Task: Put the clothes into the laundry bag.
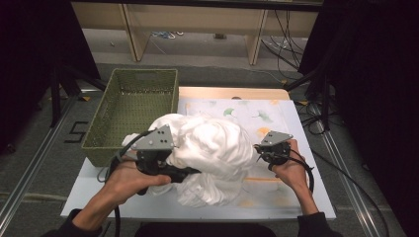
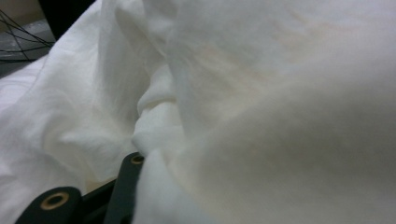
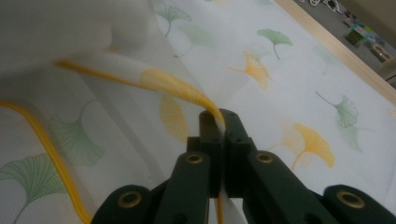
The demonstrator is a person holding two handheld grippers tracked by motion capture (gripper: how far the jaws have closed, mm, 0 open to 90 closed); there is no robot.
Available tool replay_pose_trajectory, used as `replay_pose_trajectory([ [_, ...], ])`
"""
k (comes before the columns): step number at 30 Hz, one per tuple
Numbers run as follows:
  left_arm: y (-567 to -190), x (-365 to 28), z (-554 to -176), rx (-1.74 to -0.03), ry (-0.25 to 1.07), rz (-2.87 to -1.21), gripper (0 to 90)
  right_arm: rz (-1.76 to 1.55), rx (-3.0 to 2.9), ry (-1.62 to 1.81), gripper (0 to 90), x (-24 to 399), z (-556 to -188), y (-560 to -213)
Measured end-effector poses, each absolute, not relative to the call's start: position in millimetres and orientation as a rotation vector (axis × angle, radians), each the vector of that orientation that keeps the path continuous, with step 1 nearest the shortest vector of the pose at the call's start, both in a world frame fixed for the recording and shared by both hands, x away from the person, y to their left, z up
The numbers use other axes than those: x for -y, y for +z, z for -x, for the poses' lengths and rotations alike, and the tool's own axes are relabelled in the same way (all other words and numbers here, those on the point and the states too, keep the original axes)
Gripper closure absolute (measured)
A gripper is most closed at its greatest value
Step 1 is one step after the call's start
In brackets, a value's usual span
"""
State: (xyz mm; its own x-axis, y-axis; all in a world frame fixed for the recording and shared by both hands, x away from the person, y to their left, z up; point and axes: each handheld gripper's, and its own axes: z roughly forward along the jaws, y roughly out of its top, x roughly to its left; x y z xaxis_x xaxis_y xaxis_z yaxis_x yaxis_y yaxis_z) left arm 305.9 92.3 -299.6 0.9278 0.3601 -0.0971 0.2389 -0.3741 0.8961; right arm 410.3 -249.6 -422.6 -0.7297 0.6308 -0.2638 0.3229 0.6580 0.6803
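Note:
A white cloth printed with green and yellow ginkgo leaves (image 1: 257,116) lies spread over the table's far right. Its plain white side is heaped in a big bundle (image 1: 212,143) at the middle. My left gripper (image 1: 185,173) reaches into the bundle from the left, shut on a thick wad of it. One black finger (image 2: 122,186) shows beside the white folds (image 2: 261,116); the other is hidden under them. My right gripper (image 1: 261,153) is at the bundle's right side. Its tips (image 3: 223,122) are shut on the cloth's yellow-trimmed edge (image 3: 173,86), which is lifted off the table.
A green woven basket (image 1: 143,73) stands empty at the far left, against the table. The white tabletop (image 1: 94,192) shows at the near left, and a wooden strip (image 1: 232,92) runs along the far edge. Cables lie on the floor to the right and beyond.

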Motion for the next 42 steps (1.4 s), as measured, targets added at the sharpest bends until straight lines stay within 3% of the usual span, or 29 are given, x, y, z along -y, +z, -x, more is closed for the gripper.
replay_pose_trajectory([
  [17,-351.5,-42.6,-285.9,-0.331,-0.010,-2.151,55.7,-0.738,-2.317,0.909,90.0,256.2,-413.6,-405.4],
  [28,-404.3,-0.7,-315.3,-0.408,0.062,-2.296,45.6,-0.683,-2.314,0.915,90.0,247.9,-406.2,-395.9],
  [34,-404.9,10.2,-324.1,-0.427,0.110,-2.299,43.2,-0.660,-2.320,0.913,90.0,244.5,-402.7,-392.7],
  [42,-375.5,13.3,-334.0,-0.456,0.153,-2.215,50.6,-0.629,-2.310,0.955,90.0,238.8,-393.1,-378.7],
])
